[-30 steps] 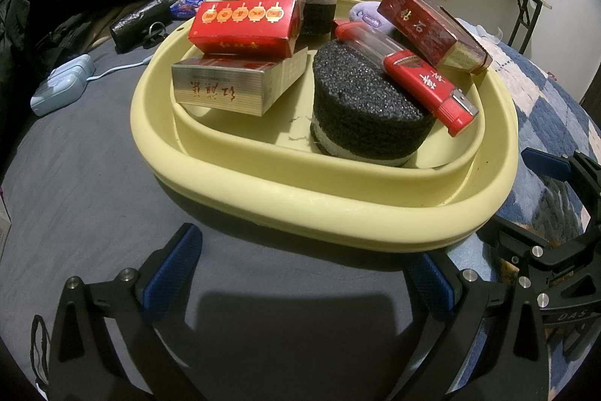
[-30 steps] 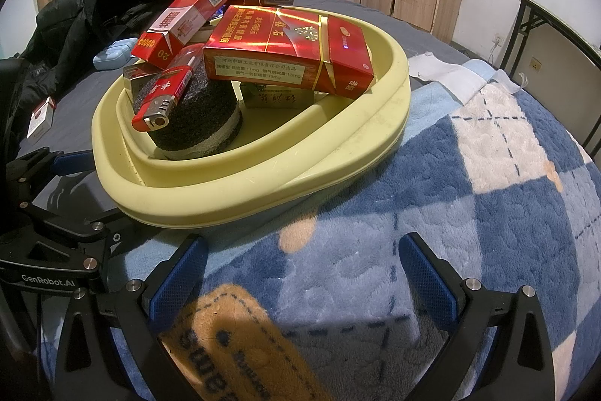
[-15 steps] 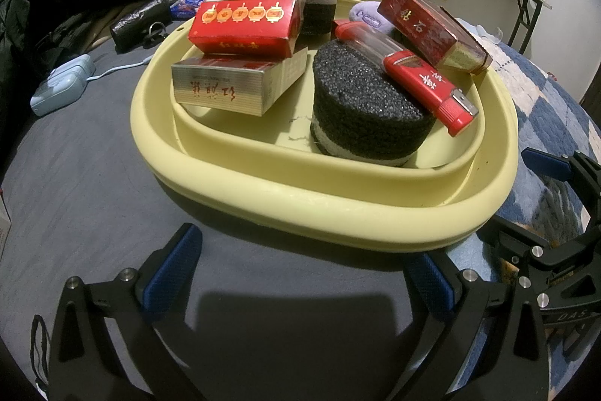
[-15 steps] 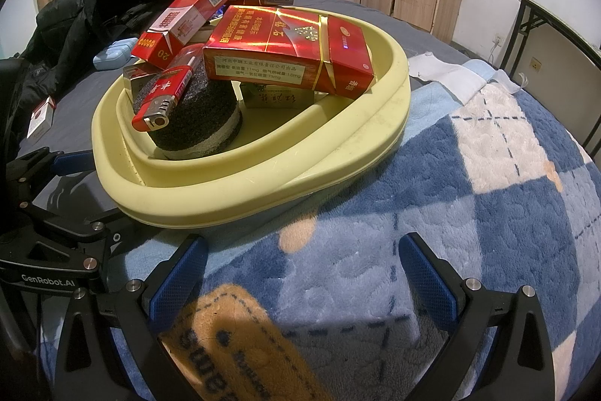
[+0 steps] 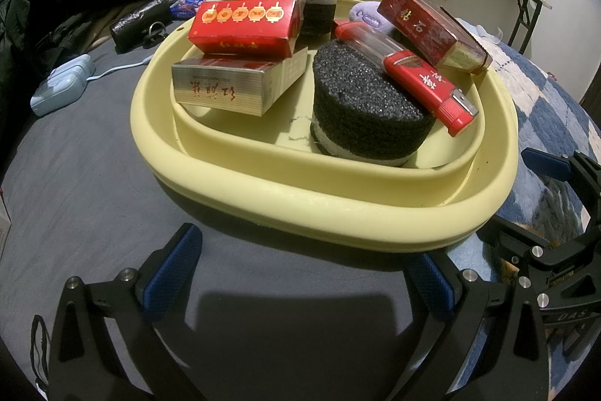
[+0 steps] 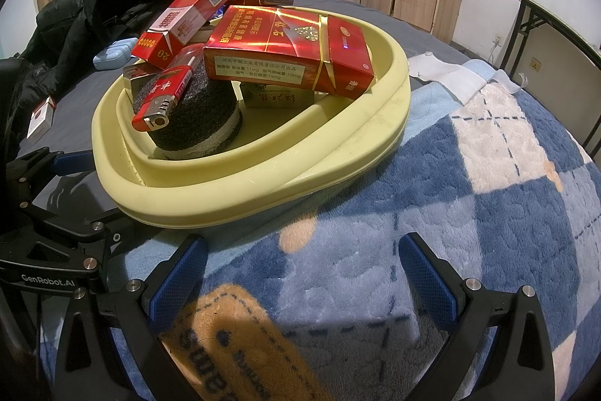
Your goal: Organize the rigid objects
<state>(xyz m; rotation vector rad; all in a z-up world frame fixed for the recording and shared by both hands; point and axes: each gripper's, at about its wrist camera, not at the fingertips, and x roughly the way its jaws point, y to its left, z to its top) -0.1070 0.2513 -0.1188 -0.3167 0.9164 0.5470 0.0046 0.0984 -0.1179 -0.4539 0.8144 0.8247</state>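
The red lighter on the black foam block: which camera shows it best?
The left wrist view: the lighter lies side-on, its whole length visible. The right wrist view shows it end-on and foreshortened, mainly its metal tip.

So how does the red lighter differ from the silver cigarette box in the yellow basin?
The red lighter is slim and lies tilted on the black foam cylinder; the silver cigarette box is a wide block, flat on the yellow basin floor under another pack. Both carry Chinese characters.
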